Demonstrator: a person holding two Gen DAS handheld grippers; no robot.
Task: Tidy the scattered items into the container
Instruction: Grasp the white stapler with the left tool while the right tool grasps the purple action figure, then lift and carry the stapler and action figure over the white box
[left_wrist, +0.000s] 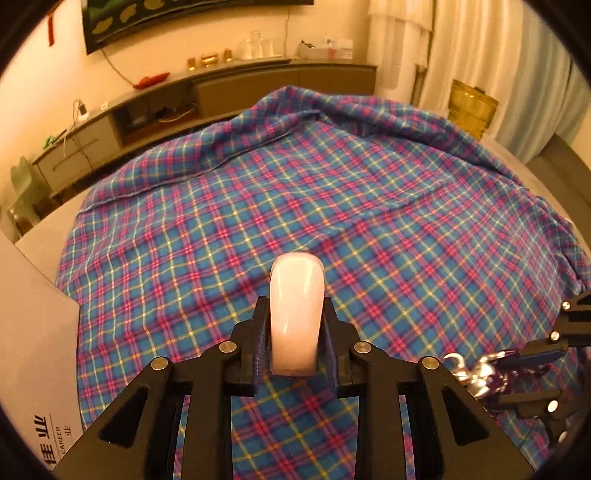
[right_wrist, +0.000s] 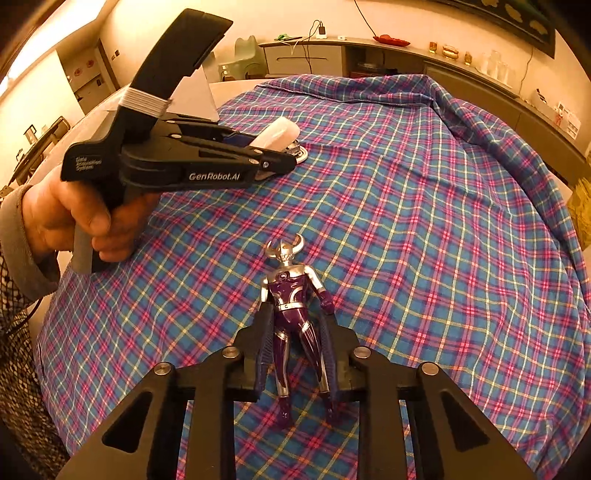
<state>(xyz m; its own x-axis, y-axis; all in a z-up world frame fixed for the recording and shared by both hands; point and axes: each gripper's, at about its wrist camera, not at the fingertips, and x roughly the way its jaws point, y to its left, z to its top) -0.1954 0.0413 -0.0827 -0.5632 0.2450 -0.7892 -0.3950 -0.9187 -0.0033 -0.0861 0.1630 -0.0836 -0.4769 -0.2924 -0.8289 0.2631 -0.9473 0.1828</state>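
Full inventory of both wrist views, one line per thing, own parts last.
Stapler: 1, pale pink-white top, on the cloth between the left tongs' fingers.
Toy figure: 1, purple and silver, horned head, lying on its back on the cloth, legs between the right tongs' fingers.
Plaid cloth: 1, blue, pink and yellow check, wrinkled, covering the table.
Cardboard box: 1, tan with print, at the left edge of the left wrist view.
Sideboard: 1, grey, along the far wall, small items on top.
Basket: 1, yellowish, right rear by the curtain.
Left tongs: 1, black, shut on the stapler.
Right tongs: 1, black, shut on the toy figure.
Hand: 1, grey sleeve, holding the left tongs' handle.
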